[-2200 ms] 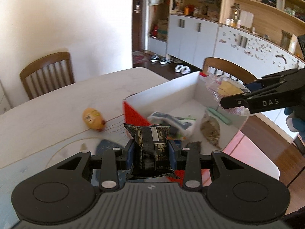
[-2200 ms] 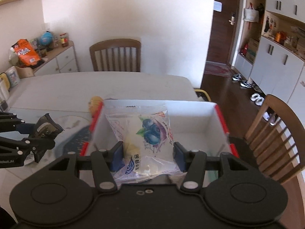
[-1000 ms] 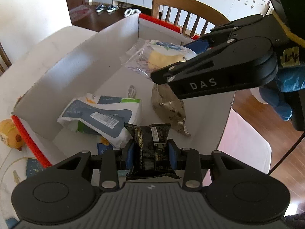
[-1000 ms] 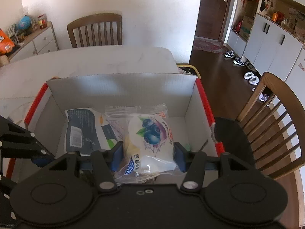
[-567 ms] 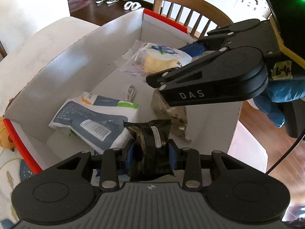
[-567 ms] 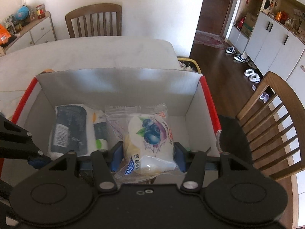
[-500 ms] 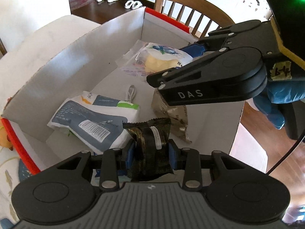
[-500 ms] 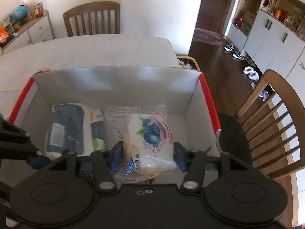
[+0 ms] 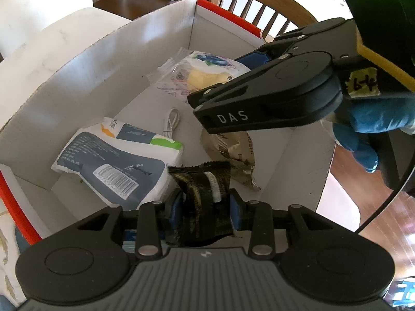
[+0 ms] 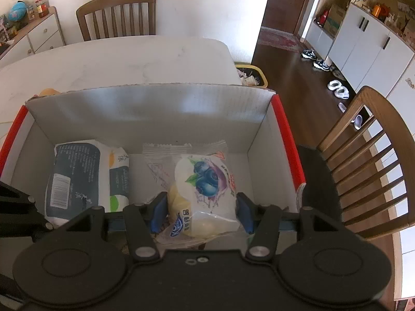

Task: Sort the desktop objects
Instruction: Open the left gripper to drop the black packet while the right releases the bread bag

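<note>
Snacks now over white red-edged cardboard box [image 10: 145,108], not table: left gripper [image 9: 205,207] clamps dark crinkly foil packet [image 9: 205,194], right gripper [image 10: 199,212] clamps clear blueberry-print cake bag [image 10: 205,181] at 12; release next, prob.

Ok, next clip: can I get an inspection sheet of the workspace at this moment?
Surface: white marble-look table.
Job's things: white cardboard box with red edges holds a blue-and-white tissue pack, a crinkled gold-brown snack packet.
Clutter: yellow toy behind the box.
Grippers: left gripper clamps a black foil sachet; right gripper clamps a clear blueberry pastry bag; both over the box.
Cables: coiled white cable in the box.
Surroundings: wooden chairs, cabinets, shoes.
</note>
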Available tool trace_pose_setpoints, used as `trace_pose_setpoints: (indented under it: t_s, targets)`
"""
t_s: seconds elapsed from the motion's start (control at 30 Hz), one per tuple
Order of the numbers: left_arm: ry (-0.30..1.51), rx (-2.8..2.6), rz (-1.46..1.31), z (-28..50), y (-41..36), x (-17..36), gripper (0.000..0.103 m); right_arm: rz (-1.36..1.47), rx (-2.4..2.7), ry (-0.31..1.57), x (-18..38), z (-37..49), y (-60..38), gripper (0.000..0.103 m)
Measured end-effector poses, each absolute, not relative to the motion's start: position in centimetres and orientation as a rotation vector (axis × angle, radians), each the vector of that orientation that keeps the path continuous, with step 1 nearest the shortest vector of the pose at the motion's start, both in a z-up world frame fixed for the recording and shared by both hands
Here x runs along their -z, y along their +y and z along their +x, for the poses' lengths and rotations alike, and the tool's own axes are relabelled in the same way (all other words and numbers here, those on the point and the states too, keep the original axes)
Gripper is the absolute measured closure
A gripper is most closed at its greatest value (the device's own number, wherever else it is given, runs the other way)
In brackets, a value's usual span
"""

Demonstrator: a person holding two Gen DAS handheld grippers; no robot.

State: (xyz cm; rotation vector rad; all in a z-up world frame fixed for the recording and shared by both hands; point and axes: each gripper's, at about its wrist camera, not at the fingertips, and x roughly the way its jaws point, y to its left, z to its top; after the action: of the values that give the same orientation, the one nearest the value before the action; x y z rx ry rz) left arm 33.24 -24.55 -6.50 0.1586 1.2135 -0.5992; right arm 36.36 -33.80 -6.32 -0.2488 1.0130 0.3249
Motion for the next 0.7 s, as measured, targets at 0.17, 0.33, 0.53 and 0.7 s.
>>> trace_pose_setpoints:
  t_s: [0.17,0.33,0.53,0.7]
  targets:
    - [1.212,0.607,0.132,33.0,-24.1,6.2,0.049,-0.238,-0.318,1.009,6.3,36.3,-34.0,0.042]
    - [1.184,0.615,0.114,32.4,-23.9,5.5,0.032,-0.224,-0.323,0.99,5.5,35.9,-34.5,0.035]
    - [1.131,0.591,0.076,31.0,-22.7,3.9,0.027,-0.214,-0.344,0.959,3.8,35.0,-34.6,0.032]
    - [1.067,0.566,0.032,29.7,-21.7,1.9,0.026,-0.198,-0.369,0.924,1.9,34.1,-34.8,0.032]
